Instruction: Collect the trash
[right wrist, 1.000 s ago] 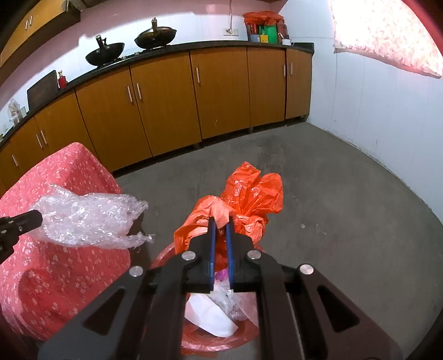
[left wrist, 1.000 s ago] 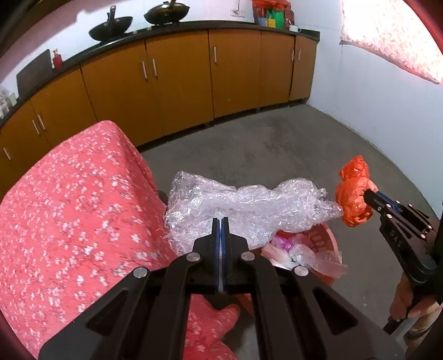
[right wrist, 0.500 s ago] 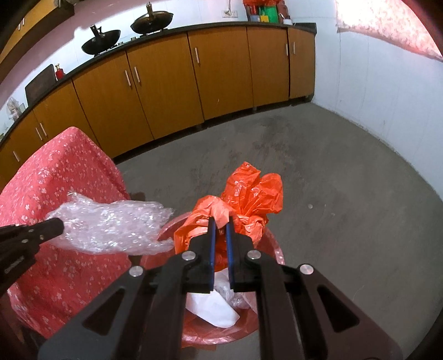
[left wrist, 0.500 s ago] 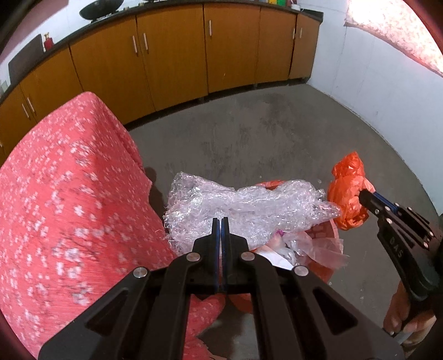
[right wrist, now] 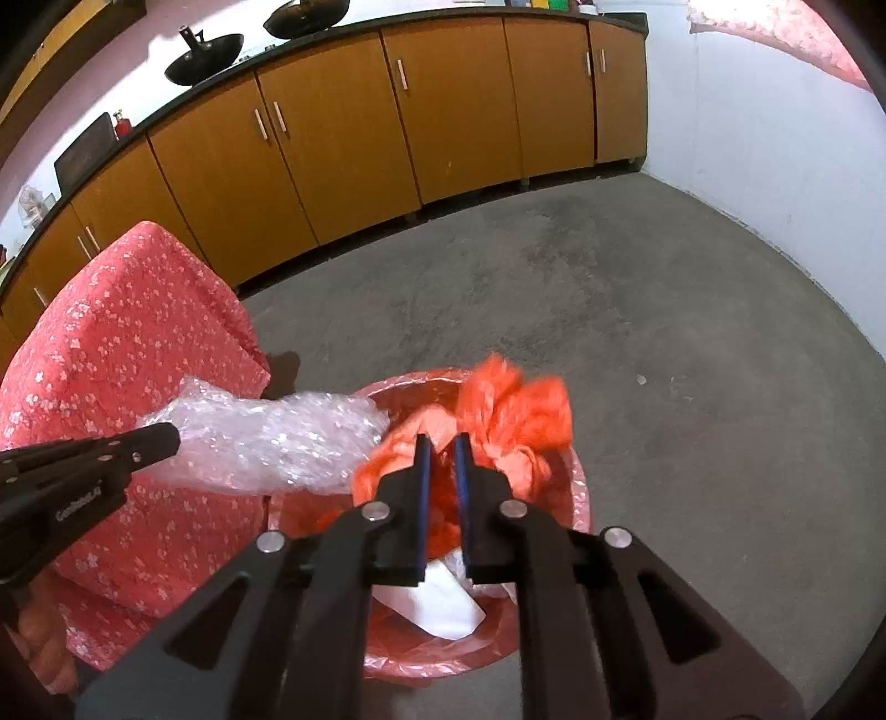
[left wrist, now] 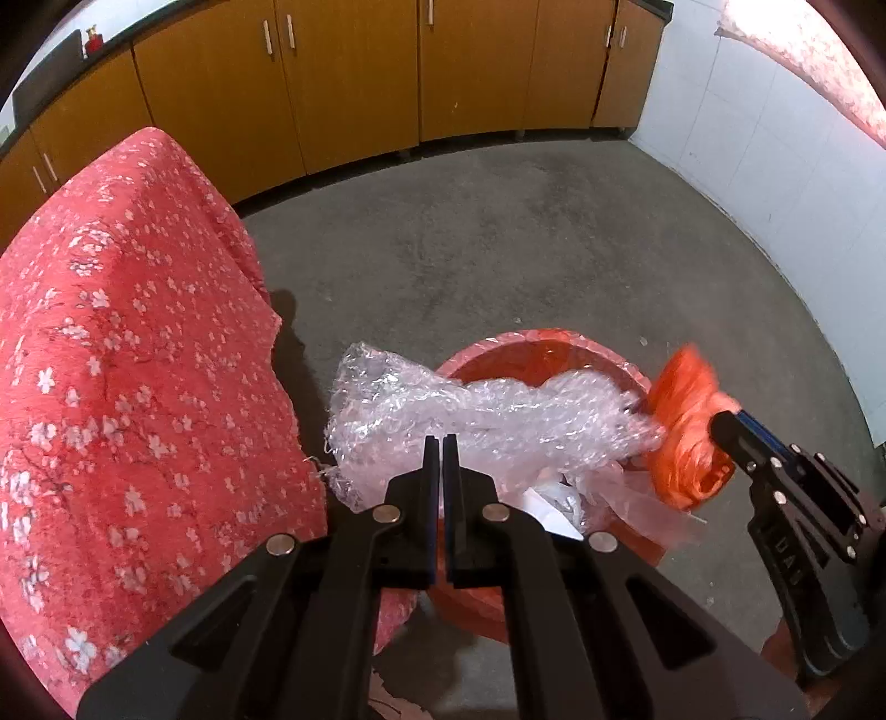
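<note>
My left gripper is shut on a crumpled sheet of clear bubble wrap and holds it over the red trash bin. The wrap also shows in the right wrist view. My right gripper is shut on a crumpled orange plastic bag and holds it above the bin; the jaws stand slightly apart around the plastic. The bag also shows in the left wrist view, touching the end of the wrap. White paper and clear plastic lie in the bin.
A table under a red floral cloth stands just left of the bin. Brown cabinets with woks on the counter line the far wall. A white wall is on the right. The floor is grey concrete.
Both grippers have come down and closer together over the bin. The bubble wrap now reaches across the bin and meets the orange bag. Both views tilt more toward the floor.
</note>
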Demonstrator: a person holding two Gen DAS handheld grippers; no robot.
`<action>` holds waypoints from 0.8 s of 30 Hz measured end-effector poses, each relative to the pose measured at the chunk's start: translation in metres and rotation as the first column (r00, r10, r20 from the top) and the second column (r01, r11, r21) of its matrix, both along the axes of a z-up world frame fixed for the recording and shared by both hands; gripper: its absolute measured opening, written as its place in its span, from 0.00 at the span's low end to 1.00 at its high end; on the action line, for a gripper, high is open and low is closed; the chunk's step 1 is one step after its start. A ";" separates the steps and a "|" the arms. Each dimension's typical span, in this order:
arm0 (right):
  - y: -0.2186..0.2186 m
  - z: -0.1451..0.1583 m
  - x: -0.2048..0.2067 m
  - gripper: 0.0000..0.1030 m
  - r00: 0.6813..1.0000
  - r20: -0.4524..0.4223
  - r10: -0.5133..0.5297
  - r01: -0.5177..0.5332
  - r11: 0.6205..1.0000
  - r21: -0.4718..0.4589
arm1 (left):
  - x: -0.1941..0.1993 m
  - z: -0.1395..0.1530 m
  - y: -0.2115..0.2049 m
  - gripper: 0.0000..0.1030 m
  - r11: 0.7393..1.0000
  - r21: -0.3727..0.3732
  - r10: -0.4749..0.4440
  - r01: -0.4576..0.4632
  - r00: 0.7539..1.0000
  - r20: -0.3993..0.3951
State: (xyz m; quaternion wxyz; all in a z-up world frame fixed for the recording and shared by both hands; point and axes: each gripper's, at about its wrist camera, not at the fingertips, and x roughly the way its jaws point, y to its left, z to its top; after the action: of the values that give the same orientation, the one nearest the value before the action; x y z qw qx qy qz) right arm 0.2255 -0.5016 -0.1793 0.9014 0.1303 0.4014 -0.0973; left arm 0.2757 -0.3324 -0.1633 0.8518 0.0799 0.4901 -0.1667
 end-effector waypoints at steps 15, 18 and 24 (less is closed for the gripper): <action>-0.001 0.014 -0.006 0.24 0.999 0.049 -0.007 0.006 1.000 0.022 | 0.002 0.010 0.010 0.03 0.996 -0.086 -0.009 0.008 1.000 -0.010; 0.001 0.024 -0.011 0.31 0.998 0.067 -0.018 0.018 1.000 -0.001 | -0.002 0.021 0.017 0.18 0.995 -0.095 0.006 -0.005 1.000 0.013; 0.011 0.057 -0.026 0.48 0.991 0.128 -0.027 0.033 0.999 -0.040 | -0.017 0.062 0.041 0.30 0.992 -0.121 0.029 -0.016 0.993 0.111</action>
State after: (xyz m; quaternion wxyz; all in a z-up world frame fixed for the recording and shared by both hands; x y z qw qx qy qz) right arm 0.1999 -0.4906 -0.1224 0.9260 0.1232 0.3391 -0.1107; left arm 0.2586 -0.2912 -0.1011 0.8833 0.0321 0.4310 -0.1816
